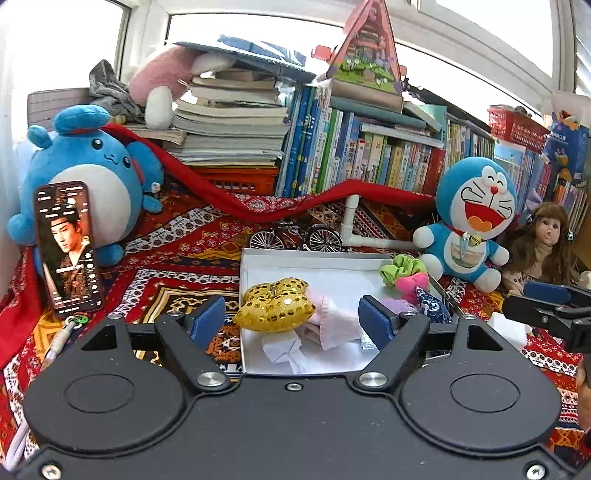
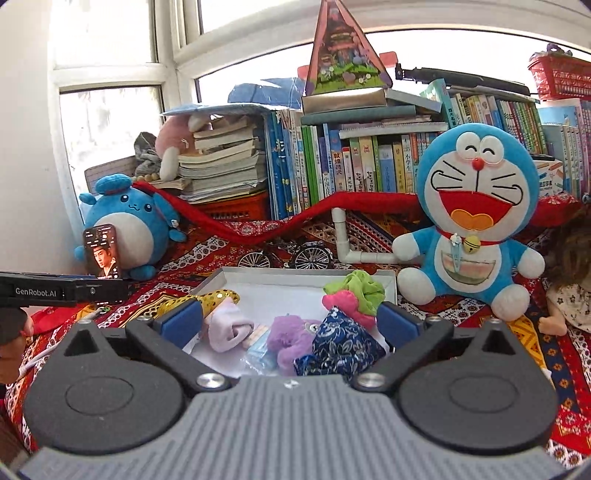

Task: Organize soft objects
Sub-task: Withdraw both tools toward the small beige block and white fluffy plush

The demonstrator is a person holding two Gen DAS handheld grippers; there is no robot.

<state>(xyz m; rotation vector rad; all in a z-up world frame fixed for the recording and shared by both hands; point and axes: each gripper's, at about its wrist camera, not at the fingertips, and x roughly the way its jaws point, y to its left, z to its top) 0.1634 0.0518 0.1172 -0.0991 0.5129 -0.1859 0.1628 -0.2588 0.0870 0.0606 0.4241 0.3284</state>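
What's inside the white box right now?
The white box holds a gold sequined pouch, a pink rolled cloth, a purple fuzzy item, a navy patterned pouch and green and pink scrunchies. Anything beneath them is hidden.

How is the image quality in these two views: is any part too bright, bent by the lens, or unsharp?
Left wrist view: the window is blown out to white, the book row bows with the fisheye, and the gold sequin cushion is sharp. Right wrist view: the window is also overexposed, the Doraemon plush is evenly lit and sharp, and the doll at the edge is soft.
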